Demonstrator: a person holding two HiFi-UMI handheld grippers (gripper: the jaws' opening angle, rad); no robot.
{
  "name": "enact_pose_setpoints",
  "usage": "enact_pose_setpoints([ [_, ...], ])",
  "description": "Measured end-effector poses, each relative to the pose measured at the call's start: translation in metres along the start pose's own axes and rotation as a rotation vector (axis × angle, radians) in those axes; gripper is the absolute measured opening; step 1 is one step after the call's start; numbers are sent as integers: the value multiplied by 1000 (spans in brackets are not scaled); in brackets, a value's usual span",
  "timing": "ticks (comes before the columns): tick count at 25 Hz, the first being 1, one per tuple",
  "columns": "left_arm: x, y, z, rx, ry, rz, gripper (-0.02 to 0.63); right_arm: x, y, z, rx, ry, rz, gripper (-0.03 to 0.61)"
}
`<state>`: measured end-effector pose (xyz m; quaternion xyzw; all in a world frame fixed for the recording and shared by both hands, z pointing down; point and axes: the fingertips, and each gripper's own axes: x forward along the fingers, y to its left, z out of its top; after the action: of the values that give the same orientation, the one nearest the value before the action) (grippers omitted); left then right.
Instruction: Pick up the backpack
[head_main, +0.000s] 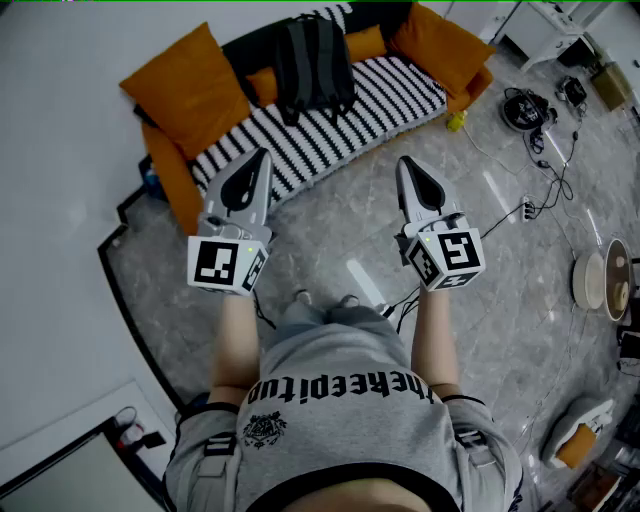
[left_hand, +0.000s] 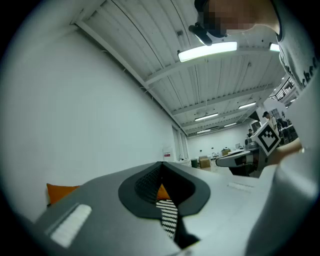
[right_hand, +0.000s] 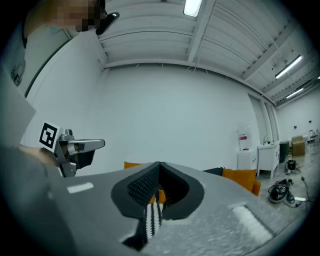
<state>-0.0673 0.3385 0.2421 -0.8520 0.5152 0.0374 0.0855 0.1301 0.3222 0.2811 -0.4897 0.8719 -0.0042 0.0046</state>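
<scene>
Both claws point roughly level ahead of the person. The left claw (head_main: 262, 158) and the right claw (head_main: 404, 165) are each pinched fully together, with nothing in them. Past both tips runs the grey marbled floor (head_main: 340, 225), then the sofa with a black-and-white striped cover and orange cushions (head_main: 395, 95). The dark fabric backpack (head_main: 312, 65) sits propped against the sofa's back, well beyond the claws and between their lines of aim. I'd step in close first and spread one claw's jaws before arriving. A strap or the top handle looks a better target than the bulky body.
</scene>
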Motion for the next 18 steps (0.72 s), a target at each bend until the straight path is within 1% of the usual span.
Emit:
enact_pose_setpoints([
  [8,-9,12,-2,-4,5,-5,14,5,15,-2,-2,1,-12,2],
  [18,-15,33,-6,-2,-3,-43,14,19,35,-4,-10,-3,-37,2],
])
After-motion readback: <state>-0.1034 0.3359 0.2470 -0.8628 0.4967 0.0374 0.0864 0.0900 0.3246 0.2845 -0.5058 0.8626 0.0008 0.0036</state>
